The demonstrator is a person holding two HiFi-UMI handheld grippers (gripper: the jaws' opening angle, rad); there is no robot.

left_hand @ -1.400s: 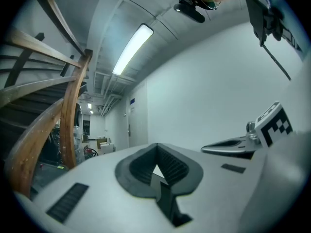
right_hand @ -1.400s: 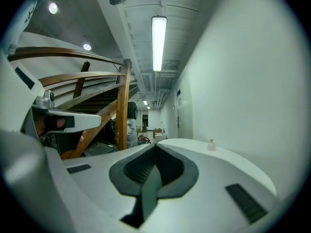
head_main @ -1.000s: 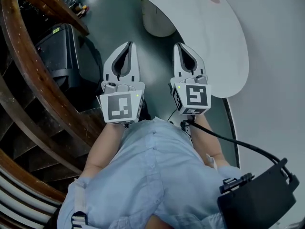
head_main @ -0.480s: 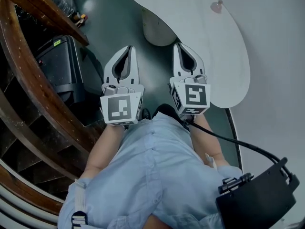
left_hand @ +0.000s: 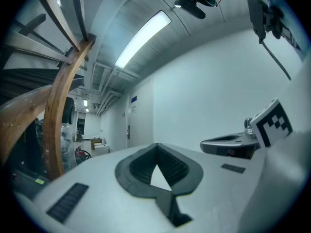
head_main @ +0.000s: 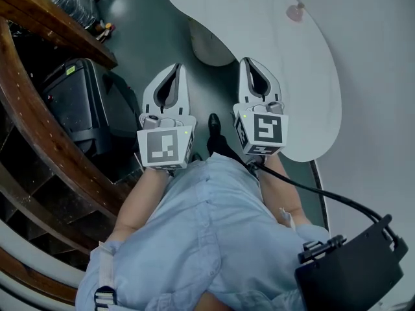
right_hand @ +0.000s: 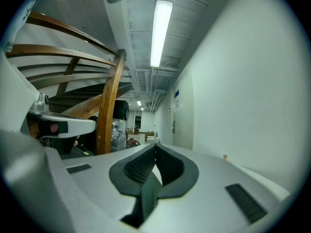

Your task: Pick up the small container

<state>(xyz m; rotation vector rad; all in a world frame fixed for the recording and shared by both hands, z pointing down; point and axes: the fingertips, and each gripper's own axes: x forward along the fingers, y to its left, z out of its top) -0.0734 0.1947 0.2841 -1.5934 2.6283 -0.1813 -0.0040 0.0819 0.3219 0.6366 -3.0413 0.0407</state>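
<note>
**Head view, looking steeply down.** The left claw (head_main: 175,67) and right claw (head_main: 248,62) point level, side by side. Each has its jaws together with nothing between them. Seen from above, the right claw's tip overlaps the left edge of the white counter (head_main: 305,76). The left claw lies beside the counter, over the dark floor (head_main: 149,24). The small container (head_main: 296,10), a pinkish object, stands on the counter toward its far end, well apart from both claws. The counter's pale round pedestal (head_main: 206,44) shows below its left edge. Left of the counter stand a black case (head_main: 81,99) and, beyond it, a curved wooden stair railing (head_main: 39,128).
</note>
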